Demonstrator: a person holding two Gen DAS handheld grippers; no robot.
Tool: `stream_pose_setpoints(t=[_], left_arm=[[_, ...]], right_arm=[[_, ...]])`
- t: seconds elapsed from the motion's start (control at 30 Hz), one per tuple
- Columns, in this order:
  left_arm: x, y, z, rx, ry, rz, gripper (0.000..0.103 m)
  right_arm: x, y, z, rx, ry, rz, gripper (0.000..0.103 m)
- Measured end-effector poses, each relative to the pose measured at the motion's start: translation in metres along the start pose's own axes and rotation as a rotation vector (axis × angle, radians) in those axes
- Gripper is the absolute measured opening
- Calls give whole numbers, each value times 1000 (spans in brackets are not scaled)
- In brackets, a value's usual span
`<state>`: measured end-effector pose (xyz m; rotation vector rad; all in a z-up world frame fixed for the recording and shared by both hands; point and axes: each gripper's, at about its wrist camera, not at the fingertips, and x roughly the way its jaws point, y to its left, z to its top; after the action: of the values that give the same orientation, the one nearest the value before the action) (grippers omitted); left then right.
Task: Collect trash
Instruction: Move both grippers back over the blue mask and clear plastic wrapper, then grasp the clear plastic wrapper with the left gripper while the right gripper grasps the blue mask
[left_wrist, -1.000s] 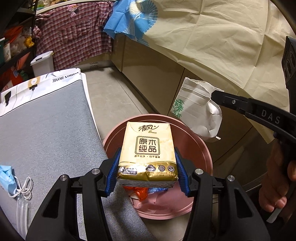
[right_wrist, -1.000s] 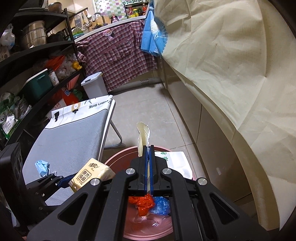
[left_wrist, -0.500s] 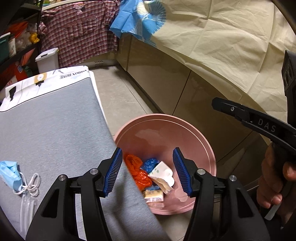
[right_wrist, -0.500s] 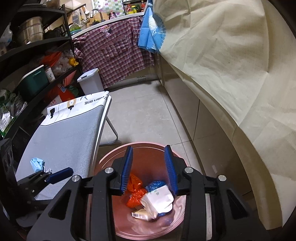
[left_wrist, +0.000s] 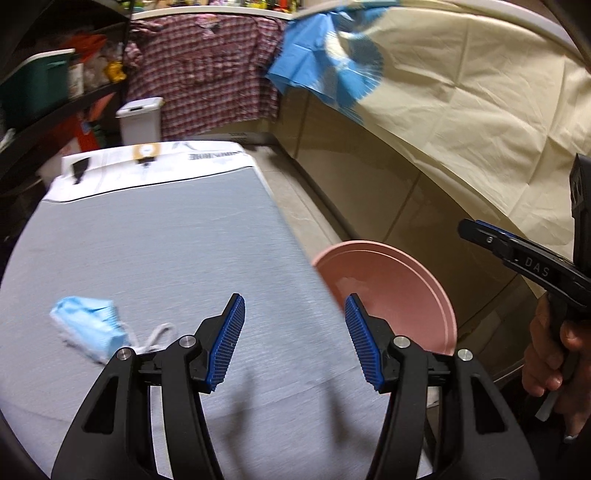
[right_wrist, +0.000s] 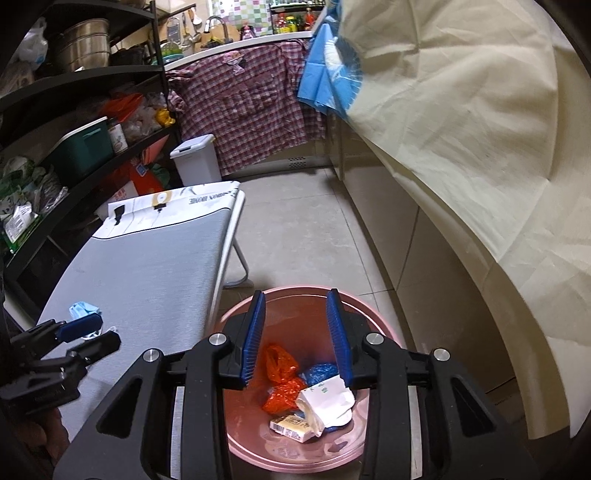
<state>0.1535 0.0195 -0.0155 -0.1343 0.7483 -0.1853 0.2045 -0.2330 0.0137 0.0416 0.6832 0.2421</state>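
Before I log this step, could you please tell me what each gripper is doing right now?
Left gripper: open, holding nothing, over the board.
Right gripper: open, holding nothing, above the bin.

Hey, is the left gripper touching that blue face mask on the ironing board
Apart. The left wrist view shows the left gripper open and empty, with bare grey ironing board between its fingers and the blue face mask lying off to the left.
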Motion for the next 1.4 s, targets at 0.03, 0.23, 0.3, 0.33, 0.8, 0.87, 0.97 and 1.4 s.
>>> stream_pose_setpoints(t=[0.03,0.23,0.3,0.33,0.8,0.87,0.97,1.4], left_arm=[[-4,5,-2,-7,-2,6,56],[-27,40,-16,-41,-14,56,56],[-34,53,-22,-57,-15,74,56],[-38,62,-26,-70,-15,87,56],[-40,114,-70,-129,98,147,55],[-36,116,-73,-133,122,146,54],[-28,119,-77,-144,165,134,44],[-37,144,-80,-217,158,203,6]], right_arm=[[-1,4,0,-4,-1,7,35],[-4,34,2,-39,-3,52,29],[-4,46,2,-54,-1,66,26],[-4,52,2,-60,0,77,25],[14,123,-4,-126,54,247,20],[19,137,-7,-146,60,277,20],[26,155,-10,-170,74,318,20],[56,237,-24,-303,105,479,20]])
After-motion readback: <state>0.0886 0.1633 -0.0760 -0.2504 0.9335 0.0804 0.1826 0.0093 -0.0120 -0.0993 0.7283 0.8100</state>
